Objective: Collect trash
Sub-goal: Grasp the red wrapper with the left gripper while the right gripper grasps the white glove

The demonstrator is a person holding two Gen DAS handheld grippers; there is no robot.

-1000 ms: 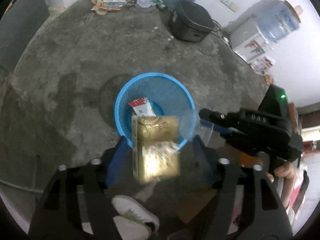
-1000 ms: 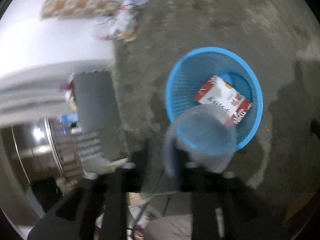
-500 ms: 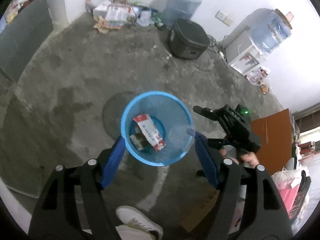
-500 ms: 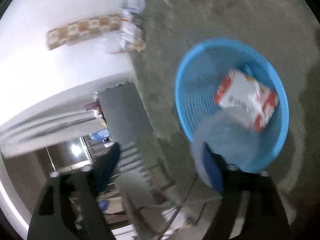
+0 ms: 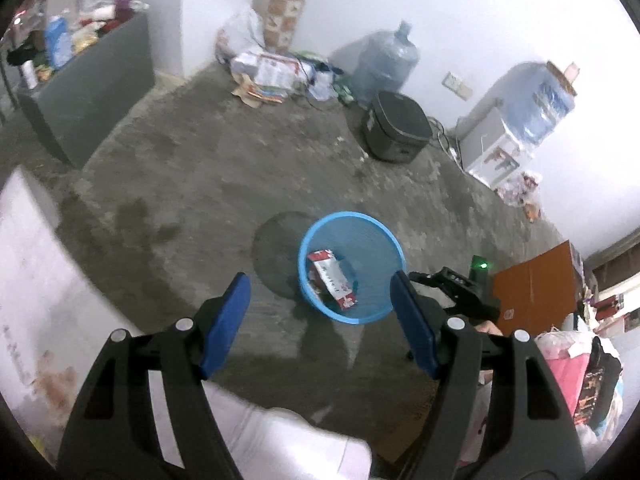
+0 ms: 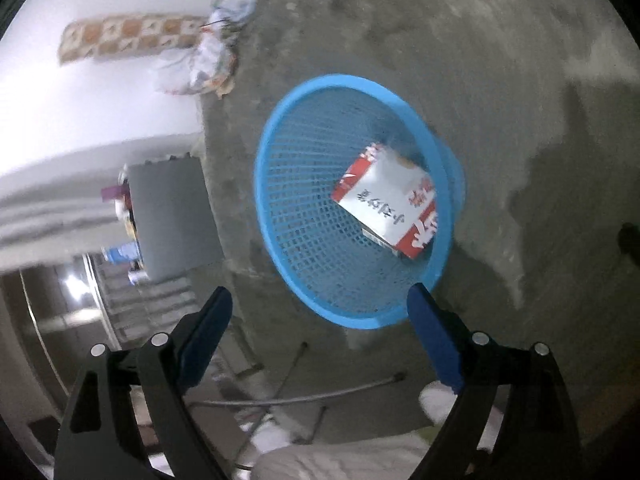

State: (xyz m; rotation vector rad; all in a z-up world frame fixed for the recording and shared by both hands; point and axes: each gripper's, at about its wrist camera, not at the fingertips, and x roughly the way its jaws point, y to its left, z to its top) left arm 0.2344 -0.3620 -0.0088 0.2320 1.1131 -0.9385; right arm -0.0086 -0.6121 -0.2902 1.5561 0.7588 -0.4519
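Observation:
A blue mesh trash basket (image 5: 384, 240) stands on the concrete floor; it also shows in the right wrist view (image 6: 280, 208). A red and white carton (image 5: 333, 282) lies inside it, seen too in the right wrist view (image 6: 390, 204). My left gripper (image 5: 320, 320) is open and empty, held above and just short of the basket. My right gripper (image 6: 316, 324) is open and empty above the basket's near rim. Its black body with a green light (image 5: 464, 286) shows in the left wrist view, right of the basket.
A pile of paper and bags (image 5: 268, 72) lies by the far wall, next to a water jug (image 5: 386, 64) and a black cooker (image 5: 398, 128). A water dispenser (image 5: 516, 128) stands at right. A grey cabinet (image 5: 88, 92) is at left, an orange board (image 5: 532, 292) at right.
The left gripper opened and dropped a gold box into the basket; the right gripper opened and released a clear plastic cup. Both grippers have lifted away from the basket.

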